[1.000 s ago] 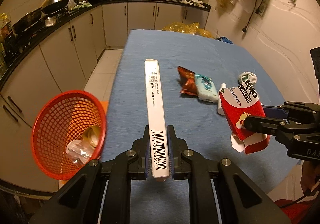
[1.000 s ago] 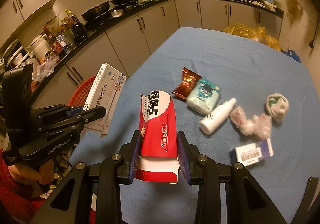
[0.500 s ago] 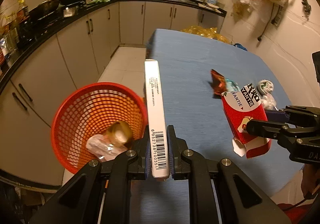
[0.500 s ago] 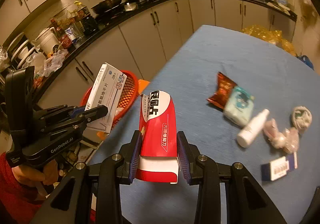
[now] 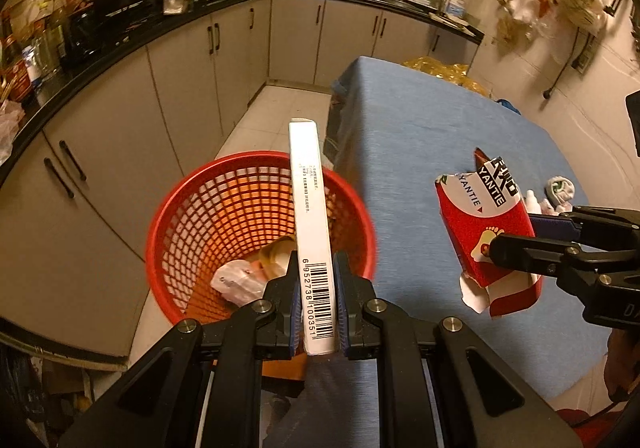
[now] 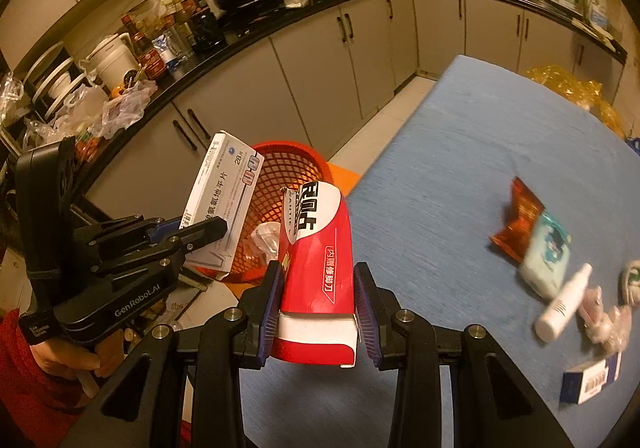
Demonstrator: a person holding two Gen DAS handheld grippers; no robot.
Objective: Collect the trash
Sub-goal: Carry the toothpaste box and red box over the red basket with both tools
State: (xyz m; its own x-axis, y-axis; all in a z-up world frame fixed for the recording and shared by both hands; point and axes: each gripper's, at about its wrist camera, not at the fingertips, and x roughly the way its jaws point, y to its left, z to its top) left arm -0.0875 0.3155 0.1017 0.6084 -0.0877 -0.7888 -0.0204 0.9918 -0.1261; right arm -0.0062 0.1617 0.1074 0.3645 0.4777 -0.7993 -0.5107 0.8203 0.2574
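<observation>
My left gripper (image 5: 316,304) is shut on a flat white medicine box (image 5: 310,216) and holds it over the red mesh basket (image 5: 192,208), which holds some wrappers. The box also shows in the right wrist view (image 6: 224,208), with the left gripper (image 6: 188,232) beside the basket (image 6: 288,164). My right gripper (image 6: 316,300) is shut on a torn red and white carton (image 6: 324,248), held over the blue table's left edge. The carton also shows in the left wrist view (image 5: 486,228).
On the blue table (image 6: 460,176) lie a red snack wrapper (image 6: 518,216), a teal packet (image 6: 546,252), a white bottle (image 6: 564,304), crumpled plastic (image 6: 608,316) and a small blue and white box (image 6: 592,378). Kitchen cabinets (image 5: 192,88) stand past the basket.
Both grippers have swung left with their loads. The white box has gone from above the table to above the basket. The red carton has neared the table's left edge.
</observation>
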